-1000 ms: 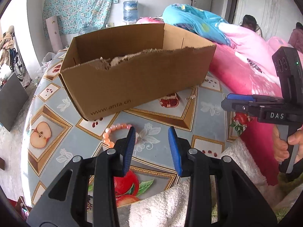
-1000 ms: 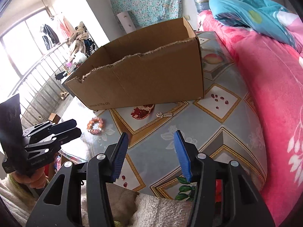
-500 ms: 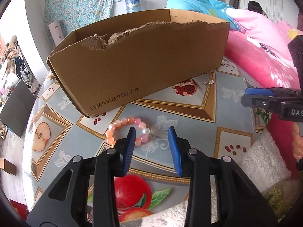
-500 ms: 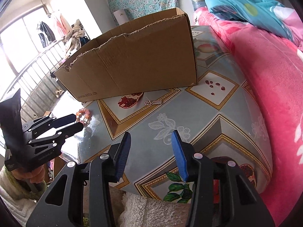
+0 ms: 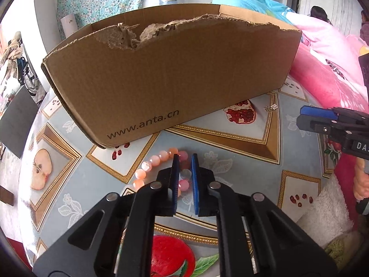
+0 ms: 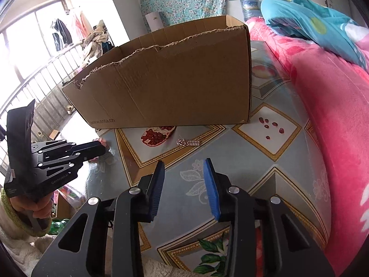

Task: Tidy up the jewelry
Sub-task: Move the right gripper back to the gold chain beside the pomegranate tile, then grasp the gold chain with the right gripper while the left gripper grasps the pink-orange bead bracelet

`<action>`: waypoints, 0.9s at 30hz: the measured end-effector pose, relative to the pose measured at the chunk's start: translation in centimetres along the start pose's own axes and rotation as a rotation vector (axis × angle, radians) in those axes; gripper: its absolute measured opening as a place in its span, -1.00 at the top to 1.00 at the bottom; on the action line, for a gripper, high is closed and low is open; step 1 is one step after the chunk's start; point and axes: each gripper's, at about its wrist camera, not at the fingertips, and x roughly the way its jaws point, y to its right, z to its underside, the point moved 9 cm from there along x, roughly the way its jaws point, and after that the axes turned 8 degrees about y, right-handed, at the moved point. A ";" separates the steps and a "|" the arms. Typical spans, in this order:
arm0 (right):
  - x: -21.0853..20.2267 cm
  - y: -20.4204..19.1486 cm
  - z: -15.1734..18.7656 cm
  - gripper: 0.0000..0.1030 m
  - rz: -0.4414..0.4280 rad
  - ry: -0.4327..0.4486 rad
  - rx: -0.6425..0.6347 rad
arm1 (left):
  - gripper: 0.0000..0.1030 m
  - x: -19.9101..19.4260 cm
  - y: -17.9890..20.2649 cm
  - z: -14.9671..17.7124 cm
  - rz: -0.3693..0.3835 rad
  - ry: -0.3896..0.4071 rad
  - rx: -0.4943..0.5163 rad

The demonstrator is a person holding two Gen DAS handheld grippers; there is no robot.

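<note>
you see a brown matt cardboard box (image 5: 175, 73) with a rough torn edge, glossy pink-orange glass-like bead bracelet (image 5: 152, 164), and shiny smooth printed plastic tablecloth (image 6: 265, 161).

brown torn-edged cardboard box (image 5: 170, 73), ahead of left gripper: "www.anta.cn" on its near wall | black right gripper (image 5: 302, 116) body, at far right: white "DA", rest cut off

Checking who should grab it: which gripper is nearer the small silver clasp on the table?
Right. The right gripper hovers open just short of the silver clasp; the left gripper is off to its left, closed around the pink bead bracelet.
</note>
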 end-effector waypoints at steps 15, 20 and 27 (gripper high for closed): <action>4.7 -1.0 -1.9 0.55 -0.030 -0.082 -0.220 | 0.84 -0.1 0.6 0.4 0.042 0.020 -0.026; 4.2 -1.7 -1.1 0.83 -0.027 -0.113 -0.250 | 0.84 -0.3 0.5 0.5 0.050 0.028 -0.034; 2.9 -1.4 0.0 0.87 -0.010 -0.132 -0.211 | 0.84 -0.3 0.4 0.6 0.059 0.038 -0.041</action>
